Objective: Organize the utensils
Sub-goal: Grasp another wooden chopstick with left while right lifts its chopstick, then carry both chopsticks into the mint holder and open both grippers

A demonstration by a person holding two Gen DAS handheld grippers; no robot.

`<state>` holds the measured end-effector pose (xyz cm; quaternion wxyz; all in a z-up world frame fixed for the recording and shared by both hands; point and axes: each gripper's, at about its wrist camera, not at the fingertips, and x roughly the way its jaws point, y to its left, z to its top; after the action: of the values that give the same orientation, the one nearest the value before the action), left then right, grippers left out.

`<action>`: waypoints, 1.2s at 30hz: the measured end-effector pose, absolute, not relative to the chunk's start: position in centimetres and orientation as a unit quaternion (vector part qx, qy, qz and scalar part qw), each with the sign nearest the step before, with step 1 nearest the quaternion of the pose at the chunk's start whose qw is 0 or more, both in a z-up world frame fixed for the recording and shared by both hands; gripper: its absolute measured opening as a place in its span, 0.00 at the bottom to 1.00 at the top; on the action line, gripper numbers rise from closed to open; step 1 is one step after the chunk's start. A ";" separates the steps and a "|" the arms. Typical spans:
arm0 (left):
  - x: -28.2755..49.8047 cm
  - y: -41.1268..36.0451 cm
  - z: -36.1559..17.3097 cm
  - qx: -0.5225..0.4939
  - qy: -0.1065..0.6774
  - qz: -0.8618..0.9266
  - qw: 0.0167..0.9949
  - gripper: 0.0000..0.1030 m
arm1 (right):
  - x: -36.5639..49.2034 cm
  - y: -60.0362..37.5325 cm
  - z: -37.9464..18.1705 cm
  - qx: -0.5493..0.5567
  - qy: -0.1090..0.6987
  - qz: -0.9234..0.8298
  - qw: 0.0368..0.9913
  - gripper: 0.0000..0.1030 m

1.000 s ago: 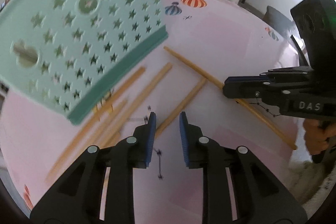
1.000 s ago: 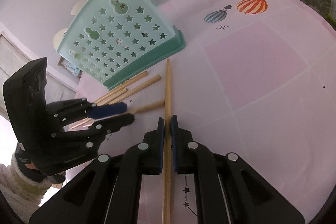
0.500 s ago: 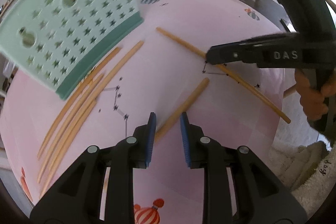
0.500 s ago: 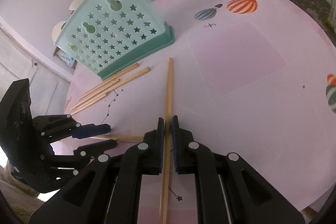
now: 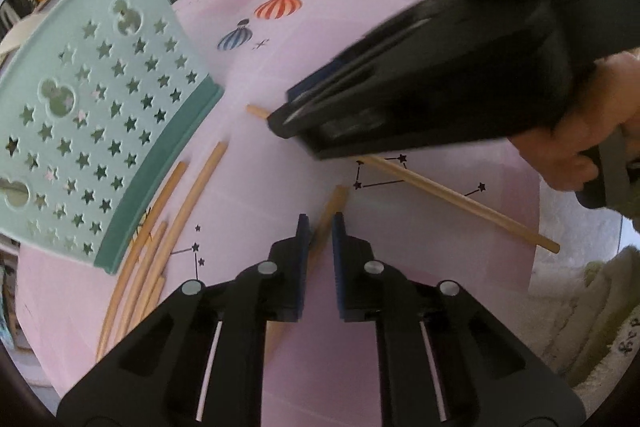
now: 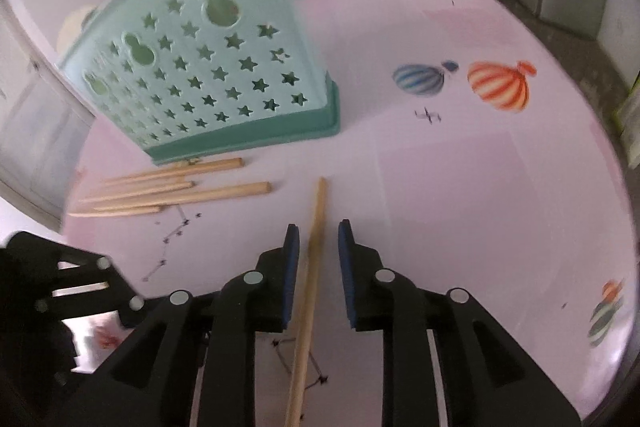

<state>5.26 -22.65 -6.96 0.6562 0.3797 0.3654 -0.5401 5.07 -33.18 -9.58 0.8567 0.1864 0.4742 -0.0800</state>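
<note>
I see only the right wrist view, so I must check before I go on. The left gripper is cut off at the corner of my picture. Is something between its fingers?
Observer: Yes. The left gripper has a short chopstick between its fingers, and they are closing on it.
Operator: Thank you. The long chopstick between the fingers of my right gripper runs out of my picture at the bottom. Where is its back end?
Observer: The long chopstick ends at about the edge of the pink table. Its tip seems to stick out a little past that edge.
</note>
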 end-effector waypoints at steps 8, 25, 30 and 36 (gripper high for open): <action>6.3 -21.5 -6.0 0.355 0.367 -0.531 0.677 0.04 | 4.7 -35.0 -8.5 0.251 0.443 -0.093 0.856 0.06; 11.3 -12.8 8.1 0.185 0.268 -0.478 0.816 0.04 | -1.2 -34.4 4.3 0.265 0.243 -0.073 0.930 0.06; 12.1 -11.2 12.2 0.136 0.244 -0.476 0.834 0.04 | -1.8 -34.5 5.4 0.265 0.221 -0.069 0.936 0.06; 13.0 -10.4 17.1 0.074 0.201 -0.492 0.844 0.04 | -2.0 -34.6 5.9 0.262 0.215 -0.070 0.938 0.06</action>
<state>13.02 -10.39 17.09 0.8438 0.0745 0.2012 -0.4919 -1.97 -34.57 5.89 0.9383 0.2617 0.2150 -0.0698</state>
